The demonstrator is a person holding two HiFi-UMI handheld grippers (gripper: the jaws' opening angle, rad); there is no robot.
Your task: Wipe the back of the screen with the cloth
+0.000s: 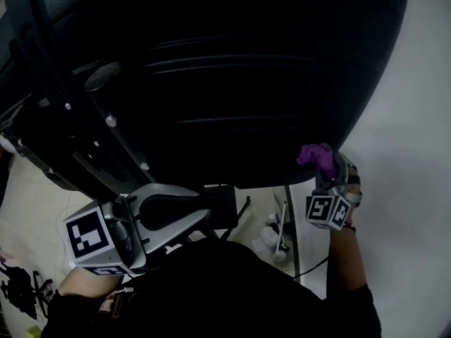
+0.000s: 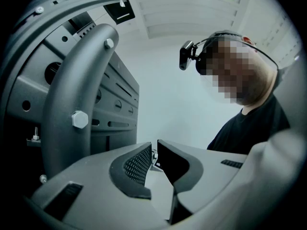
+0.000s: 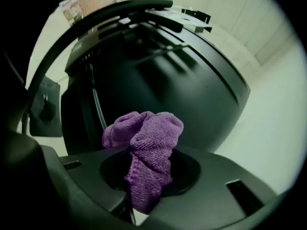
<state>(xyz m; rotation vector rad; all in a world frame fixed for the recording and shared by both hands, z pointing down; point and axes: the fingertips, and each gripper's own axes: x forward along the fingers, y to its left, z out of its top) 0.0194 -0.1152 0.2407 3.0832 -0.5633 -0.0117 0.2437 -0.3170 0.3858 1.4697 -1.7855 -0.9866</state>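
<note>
Pale walls, ceiling light on. The screen's dark curved back [image 1: 246, 69] fills the head view. Right hand-held gripper [image 1: 323, 166] is clamped on the purple cloth [image 1: 316, 155] at the back's lower-right edge. Wipe looks abt to start. Next: press cloth on, sweep across. Left hand-held gripper [image 2: 152, 159]: jaws nearly together, empty. Only its view shows the stand [image 2: 72, 104] w/ bolts.

Cloth [image 3: 146, 147]: purple, nubby woven pile, matt. Screen [image 3: 192, 80] back: black plastic, smooth, faint sheen. Stand [image 2: 64, 95]: grey painted metal, matt; bolt [image 2: 79, 120] pale metal.
</note>
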